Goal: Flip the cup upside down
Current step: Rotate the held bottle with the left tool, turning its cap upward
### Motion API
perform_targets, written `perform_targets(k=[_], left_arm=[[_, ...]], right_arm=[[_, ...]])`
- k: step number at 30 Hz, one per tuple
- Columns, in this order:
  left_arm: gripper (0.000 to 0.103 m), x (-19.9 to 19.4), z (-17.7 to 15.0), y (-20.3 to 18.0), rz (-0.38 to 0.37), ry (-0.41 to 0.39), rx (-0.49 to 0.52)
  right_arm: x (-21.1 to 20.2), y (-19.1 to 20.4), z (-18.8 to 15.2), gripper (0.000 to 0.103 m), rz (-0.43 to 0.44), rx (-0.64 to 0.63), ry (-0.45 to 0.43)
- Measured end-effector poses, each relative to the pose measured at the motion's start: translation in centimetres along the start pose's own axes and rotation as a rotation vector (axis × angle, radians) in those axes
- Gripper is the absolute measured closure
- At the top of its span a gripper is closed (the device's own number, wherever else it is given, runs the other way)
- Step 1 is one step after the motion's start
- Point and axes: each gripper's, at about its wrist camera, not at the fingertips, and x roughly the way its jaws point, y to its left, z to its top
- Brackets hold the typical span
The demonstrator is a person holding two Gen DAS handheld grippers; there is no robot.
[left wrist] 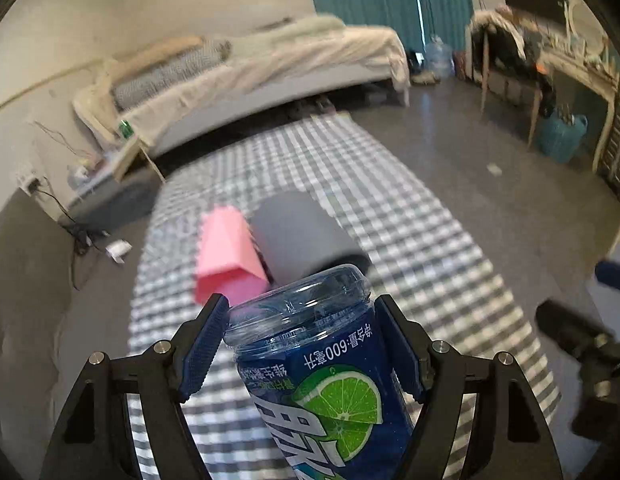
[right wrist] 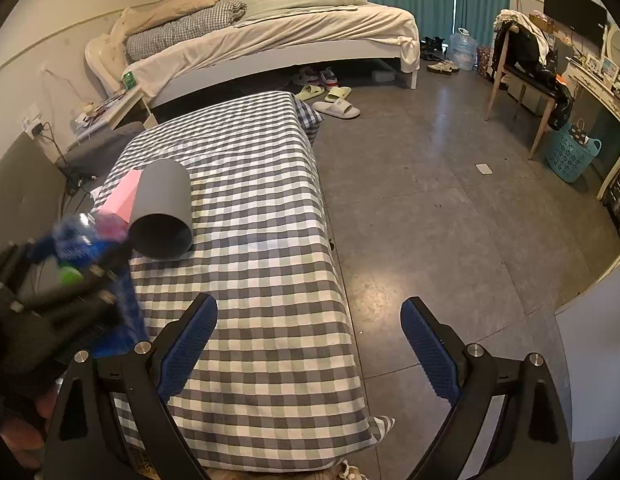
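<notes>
My left gripper (left wrist: 301, 302) is shut on a blue see-through plastic cup (left wrist: 318, 360) with a lime label. Its print reads upside down and its closed end points away from me, tilted. The same cup (right wrist: 76, 240) and the left gripper (right wrist: 70, 280) show blurred at the left of the right wrist view, above the table's left side. Beyond it a grey cup (left wrist: 298, 236) lies on its side on the checked tablecloth (left wrist: 410, 240), its mouth (right wrist: 162, 236) facing me. It touches a pink box (left wrist: 226, 256). My right gripper (right wrist: 309, 302) hangs open with nothing in it over the table's near right edge.
The checked table (right wrist: 250, 160) is long and narrow, with grey floor (right wrist: 430, 220) to its right. A bed (right wrist: 290, 36) stands behind it, slippers (right wrist: 336, 106) lie at its far corner. A chair (right wrist: 522, 76) and a teal basket (right wrist: 570, 156) are far right.
</notes>
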Motion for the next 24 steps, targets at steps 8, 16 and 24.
perform_targets(k=[8,16,24], left_arm=[[0.017,2.0,-0.5,1.2,-0.117,0.179,-0.123],[0.017,2.1,0.1,3.9,-0.216,0.359,-0.363],[0.017,4.9,-0.4,5.6,-0.299,0.503,-0.519]], right_arm=[[0.0,-0.8,-0.1,0.010,0.008,0.022,0.007],[-0.1,-1.3,-0.1,0.010,0.016,0.030,0.005],[0.0,-1.7,0.0,0.010,0.018,0.034,0.005]])
